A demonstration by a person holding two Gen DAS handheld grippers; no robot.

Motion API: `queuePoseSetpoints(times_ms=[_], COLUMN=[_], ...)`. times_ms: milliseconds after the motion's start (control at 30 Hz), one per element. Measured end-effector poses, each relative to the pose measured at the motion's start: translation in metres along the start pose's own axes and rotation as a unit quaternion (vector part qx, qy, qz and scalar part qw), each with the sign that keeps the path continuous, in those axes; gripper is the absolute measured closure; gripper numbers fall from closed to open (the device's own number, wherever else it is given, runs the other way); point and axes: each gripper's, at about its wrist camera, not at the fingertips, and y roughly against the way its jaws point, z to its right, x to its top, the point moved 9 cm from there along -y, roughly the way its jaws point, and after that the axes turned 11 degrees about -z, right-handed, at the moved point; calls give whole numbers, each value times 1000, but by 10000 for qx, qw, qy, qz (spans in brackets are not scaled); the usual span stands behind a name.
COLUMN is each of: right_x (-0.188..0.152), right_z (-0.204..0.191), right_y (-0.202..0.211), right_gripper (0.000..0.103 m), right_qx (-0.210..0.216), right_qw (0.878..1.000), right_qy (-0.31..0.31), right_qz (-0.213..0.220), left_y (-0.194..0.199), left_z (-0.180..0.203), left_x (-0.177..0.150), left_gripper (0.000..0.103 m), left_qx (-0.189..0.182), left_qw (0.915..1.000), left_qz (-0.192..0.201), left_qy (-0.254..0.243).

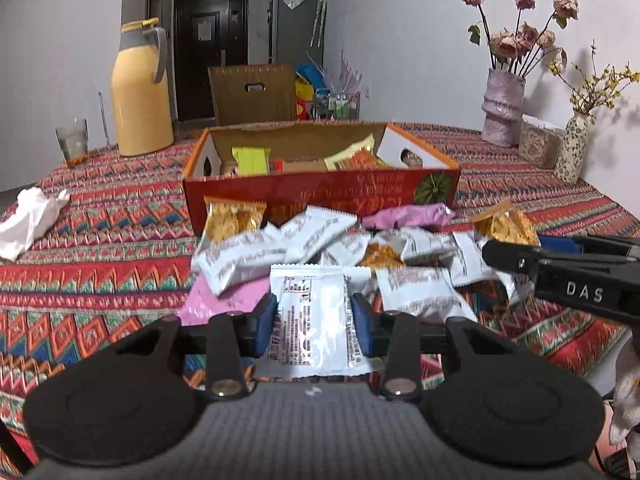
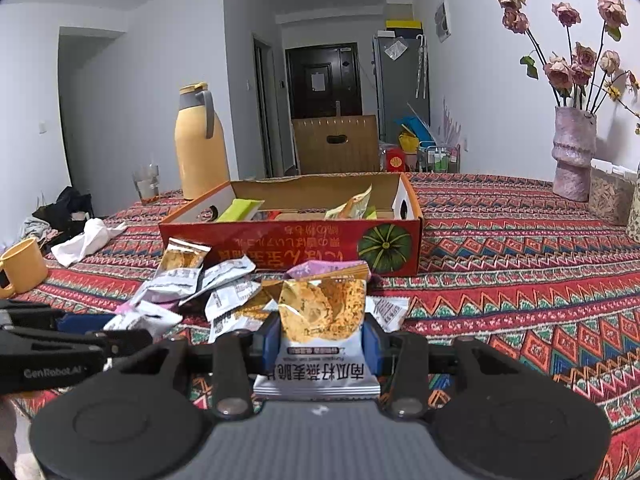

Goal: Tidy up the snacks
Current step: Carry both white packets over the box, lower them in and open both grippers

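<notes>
**Both grippers hold a snack packet in front of the box**

The left gripper is clamped on a white packet, its blue pads pressing the packet's two sides. The packet stands printed-back up between the fingers, over the near edge of the pile.

The right gripper is clenched on a golden packet with a white lower band of printed characters; the pads sit against both its sides. In the left view this gripper enters at 3 o'clock, its black finger lying over the pile's right edge. In the right view the left gripper shows at 9 o'clock, beside the pile.

The pile lies on the patterned tablecloth, at 12 o'clock from both grippers and just before the red box. It is mostly white packets, with a few golden ones and pink ones mixed in; one golden packet leans against the box's front wall at the left. The box is open at the top, with a green pumpkin printed on its front right corner. Inside it are a lime-green packet at the left and an orange-yellow one toward the right.

Beyond the box, at 10 o'clock, stand a yellow jug and a glass. A crumpled tissue lies at 9 o'clock. A pink vase of dried roses stands at 2 o'clock. A yellow mug sits at 9 o'clock in the right view.
</notes>
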Motion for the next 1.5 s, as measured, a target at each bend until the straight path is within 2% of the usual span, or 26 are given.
queuePoseSetpoints(times_ms=[467,1133,1300,1500], right_x=[50,148,161,161], right_z=[8,25,30,41], right_y=[-28,-104,-128,-148], right_gripper=[62,62,62,62], right_qx=[-43,-231,-296,-356], right_qw=[9999,9986,9986,9982], right_qy=[65,133,68,-97], right_qz=[121,463,431,472], left_y=[-9,-66,-85,-110], left_z=[-8,-15,-22,-33], left_x=[71,183,196,189], left_gripper=[62,62,62,62], left_qx=[124,244,275,274], left_qw=[9989,9956,9951,9954], left_qz=[436,884,880,774], left_qy=[84,207,357,495])
